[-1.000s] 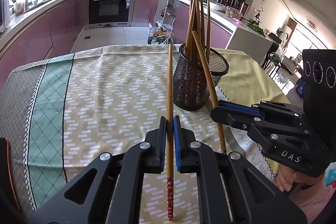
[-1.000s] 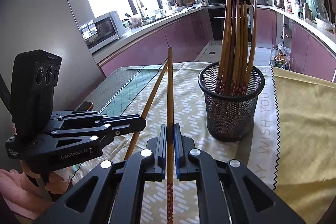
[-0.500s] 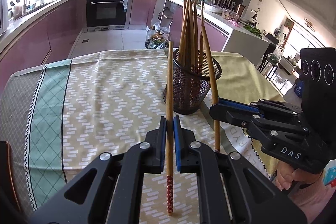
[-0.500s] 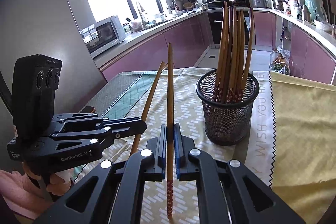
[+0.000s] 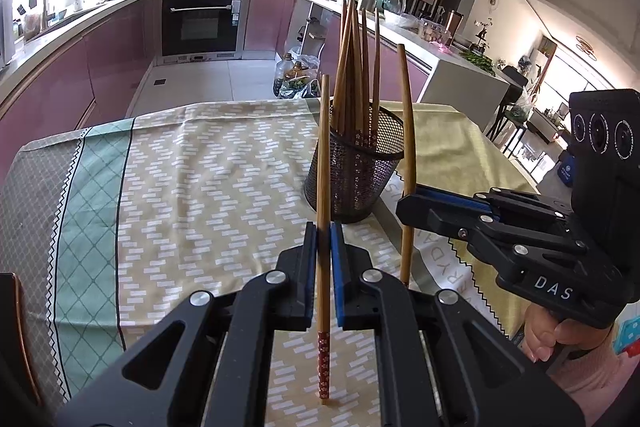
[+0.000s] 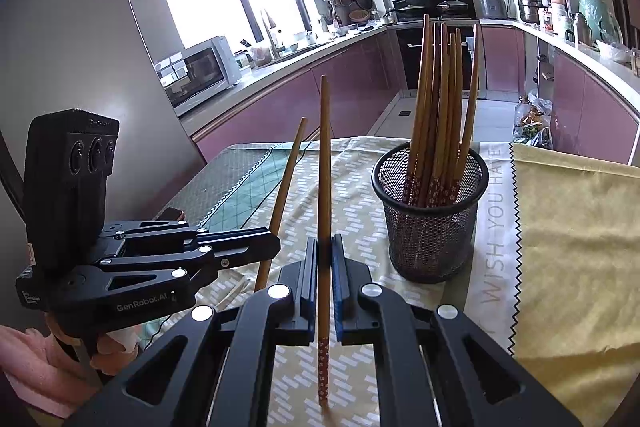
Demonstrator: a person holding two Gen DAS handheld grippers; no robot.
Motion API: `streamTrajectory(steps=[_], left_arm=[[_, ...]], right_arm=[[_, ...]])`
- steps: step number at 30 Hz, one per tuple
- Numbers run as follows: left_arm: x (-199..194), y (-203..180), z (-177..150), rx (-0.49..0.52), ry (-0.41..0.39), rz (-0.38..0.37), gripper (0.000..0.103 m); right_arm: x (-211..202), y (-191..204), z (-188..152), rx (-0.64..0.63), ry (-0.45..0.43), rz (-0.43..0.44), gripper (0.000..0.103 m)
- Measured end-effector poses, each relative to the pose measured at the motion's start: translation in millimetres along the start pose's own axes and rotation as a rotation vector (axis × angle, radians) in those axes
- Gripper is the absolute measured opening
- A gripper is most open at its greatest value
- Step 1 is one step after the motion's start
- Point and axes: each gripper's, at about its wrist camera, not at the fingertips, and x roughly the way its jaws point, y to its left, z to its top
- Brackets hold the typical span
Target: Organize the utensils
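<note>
My left gripper point(image 5: 323, 233) is shut on a wooden chopstick point(image 5: 323, 155) that stands nearly upright, its red patterned end down by the tablecloth. My right gripper point(image 6: 324, 245) is shut on a second chopstick point(image 6: 324, 163), also upright with the red end low. Each gripper shows in the other's view: the right gripper point(image 5: 408, 203) with its chopstick point(image 5: 407, 115), the left gripper point(image 6: 272, 247) with its chopstick point(image 6: 286, 179). A black mesh holder point(image 5: 356, 171) point(image 6: 430, 219) with several chopsticks stands on the table, ahead and right of both held sticks.
The table wears a patterned beige and green cloth point(image 5: 180, 179) with a yellow cloth point(image 6: 572, 247) to the right. A person's hands in pink sleeves point(image 5: 560, 343) hold the grippers. Kitchen counters, an oven and a microwave point(image 6: 196, 71) lie behind.
Both grippers have pulled back and risen a little, so the mesh holder looks farther off. Both held chopsticks have tipped from leaning to nearly upright. The grips are unchanged.
</note>
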Motion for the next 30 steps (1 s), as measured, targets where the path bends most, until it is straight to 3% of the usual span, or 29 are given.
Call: streamTrajectory(steps=[30], left_arm=[[-7.9, -3.6, 7.2, 0.007, -0.033, -0.017, 0.008]], right_arm=[[-7.0, 6.3, 6.9, -0.006, -0.032, 0.002, 0.006]])
